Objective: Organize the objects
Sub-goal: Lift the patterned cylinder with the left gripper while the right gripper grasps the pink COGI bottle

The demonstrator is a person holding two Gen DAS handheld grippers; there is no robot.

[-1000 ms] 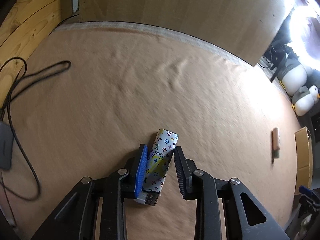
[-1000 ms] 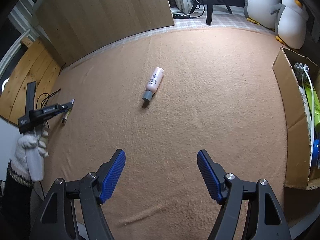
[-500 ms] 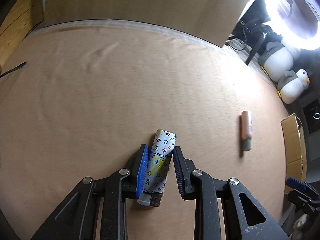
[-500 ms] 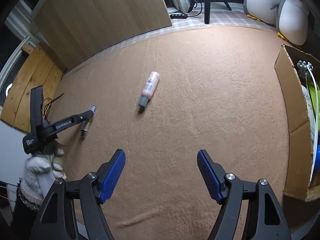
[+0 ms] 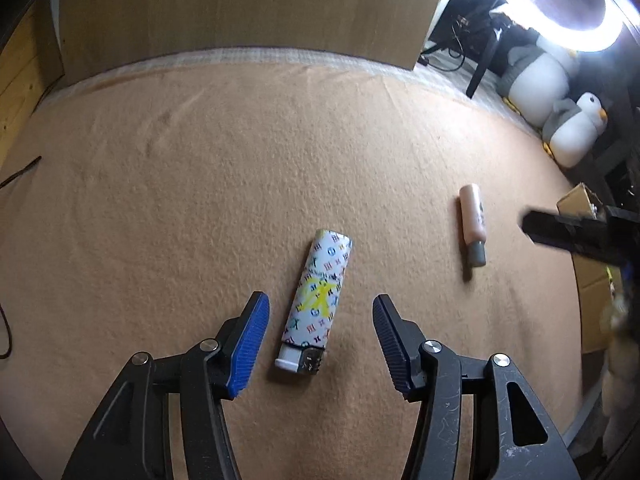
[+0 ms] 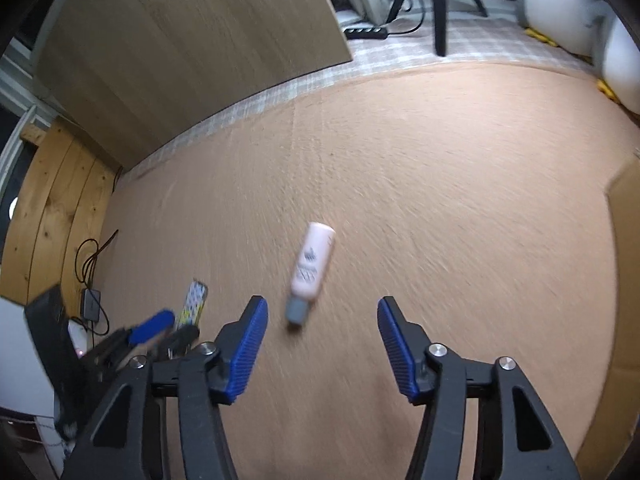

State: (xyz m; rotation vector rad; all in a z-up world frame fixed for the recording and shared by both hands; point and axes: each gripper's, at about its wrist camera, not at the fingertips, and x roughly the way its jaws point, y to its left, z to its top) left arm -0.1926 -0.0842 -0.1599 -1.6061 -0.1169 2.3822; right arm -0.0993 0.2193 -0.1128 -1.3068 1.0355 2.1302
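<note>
A white lighter with a colourful monogram print lies flat on the tan blanket, between the jaws of my open left gripper, touching neither pad. A pink bottle with a grey cap lies to its right. In the right wrist view the pink bottle lies just ahead of my open, empty right gripper, a little left of centre. The lighter and the left gripper show at the lower left. The right gripper shows as a dark bar at the right edge of the left wrist view.
A cardboard box stands at the blanket's right edge. A wooden board leans along the far edge. Plush penguins, a tripod and a ring light are at the back right. A black cable and adapter lie at the left.
My left gripper has opened and let go of the lighter, which now lies on the blanket. My right gripper has moved forward and left, close to the pink bottle.
</note>
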